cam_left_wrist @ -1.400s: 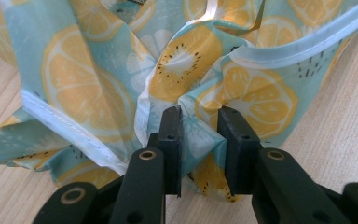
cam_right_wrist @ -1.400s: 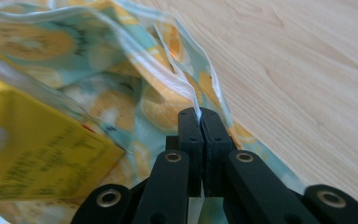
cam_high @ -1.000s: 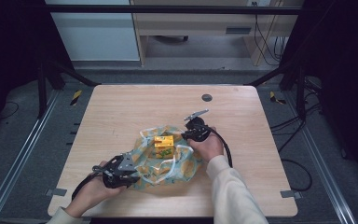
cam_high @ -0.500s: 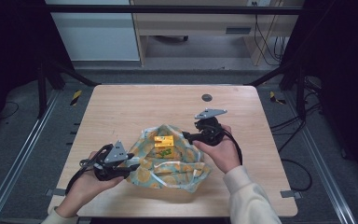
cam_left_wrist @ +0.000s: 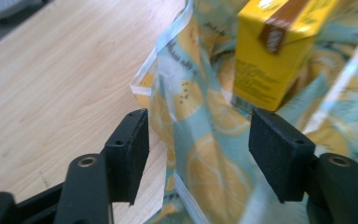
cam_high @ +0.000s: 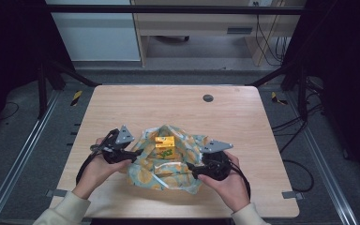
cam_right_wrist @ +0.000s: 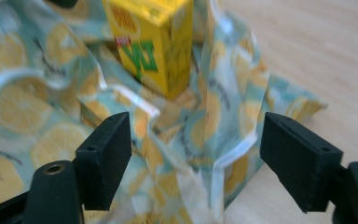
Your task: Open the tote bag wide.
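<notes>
Both grippers, left gripper (cam_high: 133, 154) and right gripper (cam_high: 191, 171), gape unladen beside the crinkly lemon-print plastic bag (cam_high: 168, 166); a careless snag could topple the yellow carton (cam_high: 165, 146).

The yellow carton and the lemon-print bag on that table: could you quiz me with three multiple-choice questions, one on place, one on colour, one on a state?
1. Where does the carton stand?
A. on the bare table
B. on the bag
C. on the floor

2. What colour is the carton?
A. yellow
B. red
C. white

3. How do the right gripper's jaws stand?
A. clamped on the carton
B. shut on nothing
C. open, with bag film between them

Answers:
1 B: the high view shows it upright on the middle of the bag, which lies on the table.
2 A: both gripper views show yellow sides.
3 C: in the right gripper view, the right gripper has its pads wide apart, clear of the film.
</notes>
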